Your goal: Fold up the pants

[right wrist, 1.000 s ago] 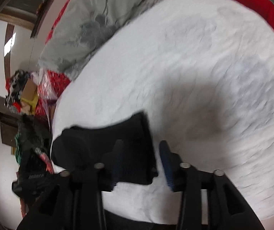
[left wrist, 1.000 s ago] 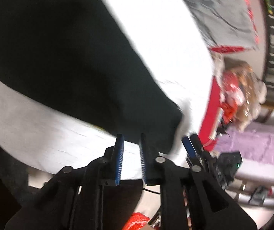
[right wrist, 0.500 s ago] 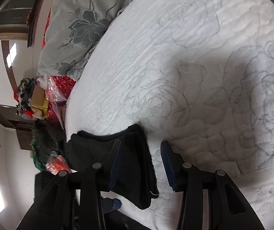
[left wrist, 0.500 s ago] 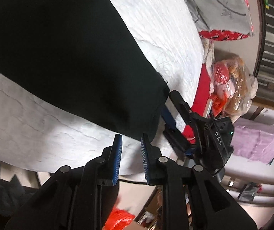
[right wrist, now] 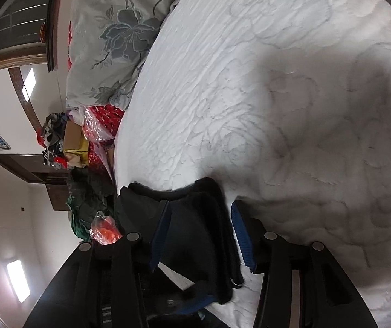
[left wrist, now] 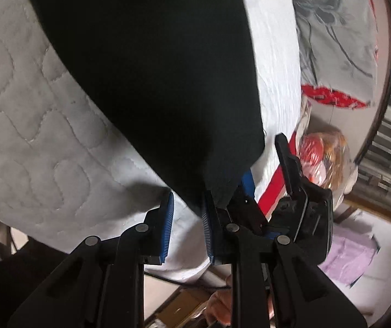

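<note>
Black pants lie flat on a white quilted bed. In the left wrist view my left gripper is open at the bed's near edge, the pants' lower corner just reaching between its blue pads. My right gripper shows beside it at the same end of the pants. In the right wrist view my right gripper is open, with the folded black edge of the pants lying between its blue pads, not pinched.
A grey floral pillow lies at the head of the bed. Red bedding and plastic bags sit beside the bed. A cluttered dark cabinet stands past the bed's edge.
Both grippers have moved in closer to the pants' end. The pants' corner now reaches between the left pads. The right gripper stays open around the folded edge.
</note>
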### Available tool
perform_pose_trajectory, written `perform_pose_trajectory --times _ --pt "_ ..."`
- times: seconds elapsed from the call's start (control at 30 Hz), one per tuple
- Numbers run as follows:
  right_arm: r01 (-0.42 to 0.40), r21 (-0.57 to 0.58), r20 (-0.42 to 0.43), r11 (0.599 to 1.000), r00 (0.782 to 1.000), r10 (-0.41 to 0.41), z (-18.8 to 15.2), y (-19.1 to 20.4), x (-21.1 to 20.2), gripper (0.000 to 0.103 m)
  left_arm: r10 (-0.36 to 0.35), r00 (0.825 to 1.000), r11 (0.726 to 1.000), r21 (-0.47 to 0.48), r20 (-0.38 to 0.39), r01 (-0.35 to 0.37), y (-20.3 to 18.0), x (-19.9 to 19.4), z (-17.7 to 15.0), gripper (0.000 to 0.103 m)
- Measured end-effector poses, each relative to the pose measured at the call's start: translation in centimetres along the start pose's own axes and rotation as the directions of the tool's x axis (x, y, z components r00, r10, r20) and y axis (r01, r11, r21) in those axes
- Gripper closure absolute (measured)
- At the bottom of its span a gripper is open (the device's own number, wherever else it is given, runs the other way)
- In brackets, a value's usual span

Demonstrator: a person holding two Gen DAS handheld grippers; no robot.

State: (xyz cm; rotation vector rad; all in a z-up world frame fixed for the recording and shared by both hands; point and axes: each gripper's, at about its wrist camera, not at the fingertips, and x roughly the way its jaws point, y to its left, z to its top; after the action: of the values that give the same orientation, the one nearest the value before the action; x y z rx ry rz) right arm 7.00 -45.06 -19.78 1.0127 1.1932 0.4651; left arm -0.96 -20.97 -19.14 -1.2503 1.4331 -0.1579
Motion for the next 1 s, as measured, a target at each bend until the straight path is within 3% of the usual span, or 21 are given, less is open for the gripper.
perform_pose_trajectory --times 0.37,0.47,0.5,0.53,0.57,0.7,1.0 --pt "-0.058 -0.027 -0.075 0.998 0.996 0.056 1.3 0.2 1.2 0.056 -0.035 0.999 0.998 -0.06 0.019 0.036 -0.7 0.9 1.2 0.086" --pt "-0.018 -0.077 -0.079 0.997 0.997 0.012 1.4 0.8 1.5 0.063 -0.037 0.999 0.997 -0.071 0.008 0.037 -0.5 0.8 1.4 0.086" --pt "0.003 -0.095 -0.07 0.995 0.997 -0.01 1.4 1.1 1.6 0.068 -0.031 1.0 0.997 -0.068 0.003 0.032 -0.6 0.8 1.5 0.086" --pt "0.042 -0.12 -0.05 0.992 0.998 -0.049 1.4 1.5 1.7 0.083 -0.03 1.0 0.998 -0.064 -0.002 0.03 -0.9 0.8 1.5 0.086" --pt "0.077 -0.132 -0.04 0.988 0.996 -0.083 1.4 1.8 1.8 0.085 -0.026 1.0 0.998 -0.055 -0.013 0.025 -1.1 0.8 1.7 0.086" --pt "0.112 -0.119 -0.019 0.987 0.993 -0.115 1.1 2.4 1.6 0.088 -0.031 0.998 0.998 -0.055 -0.046 0.029 -1.4 0.5 1.9 0.093" --pt "0.16 -0.106 0.012 0.981 0.987 -0.16 0.7 3.3 1.0 0.09 -0.058 0.995 0.997 -0.056 -0.081 0.053 -2.1 -0.1 2.2 0.094"
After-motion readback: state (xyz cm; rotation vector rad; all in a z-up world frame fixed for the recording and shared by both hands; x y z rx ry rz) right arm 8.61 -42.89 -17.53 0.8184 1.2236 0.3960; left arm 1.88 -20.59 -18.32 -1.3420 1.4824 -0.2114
